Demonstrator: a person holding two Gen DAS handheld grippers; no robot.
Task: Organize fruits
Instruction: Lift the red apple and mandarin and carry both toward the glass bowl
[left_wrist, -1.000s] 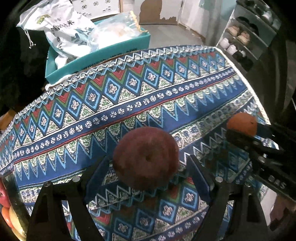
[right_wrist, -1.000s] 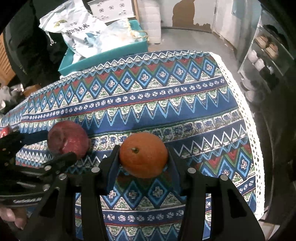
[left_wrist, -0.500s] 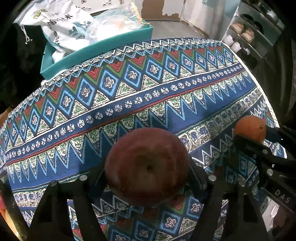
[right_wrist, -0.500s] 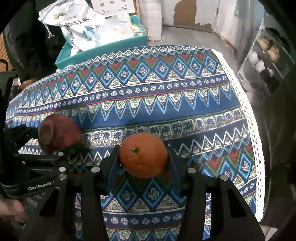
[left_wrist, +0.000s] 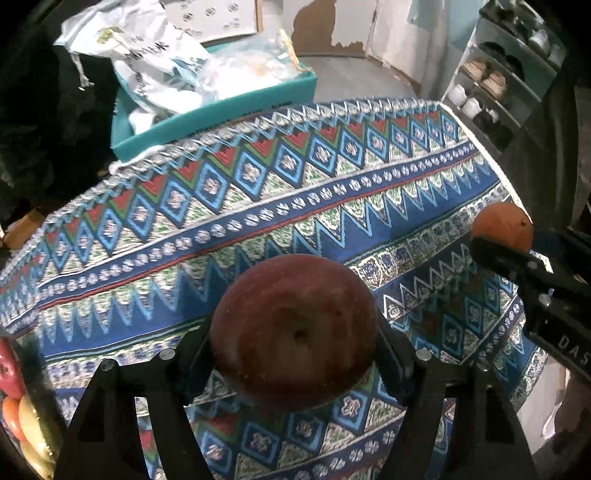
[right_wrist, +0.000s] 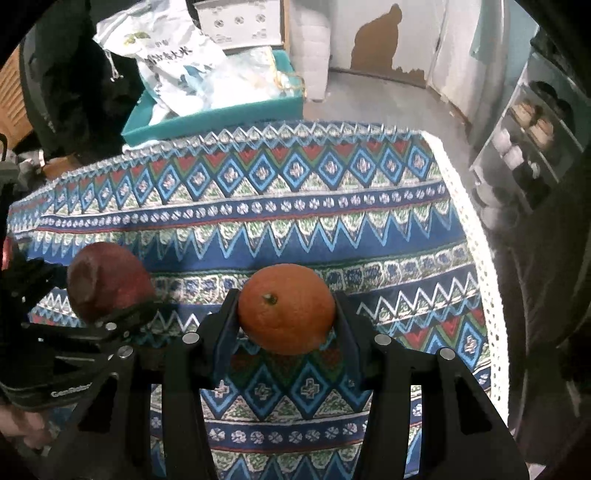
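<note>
My left gripper (left_wrist: 295, 343) is shut on a dark red apple (left_wrist: 295, 328) and holds it above the patterned tablecloth (left_wrist: 295, 206). My right gripper (right_wrist: 286, 314) is shut on an orange (right_wrist: 286, 308), also held above the cloth. The orange shows at the right of the left wrist view (left_wrist: 502, 227); the apple shows at the left of the right wrist view (right_wrist: 107, 280). The two grippers are side by side, apart.
At the left edge of the left wrist view lie several more fruits (left_wrist: 14, 398), red, orange and yellow. A teal box (right_wrist: 221, 114) with plastic bags stands behind the table. A shoe rack (right_wrist: 532, 147) stands beyond the table's right edge.
Both grippers have risen with their fruit. The apple now sits larger and tighter between the left fingers. The right gripper keeps the same hold on the orange.
</note>
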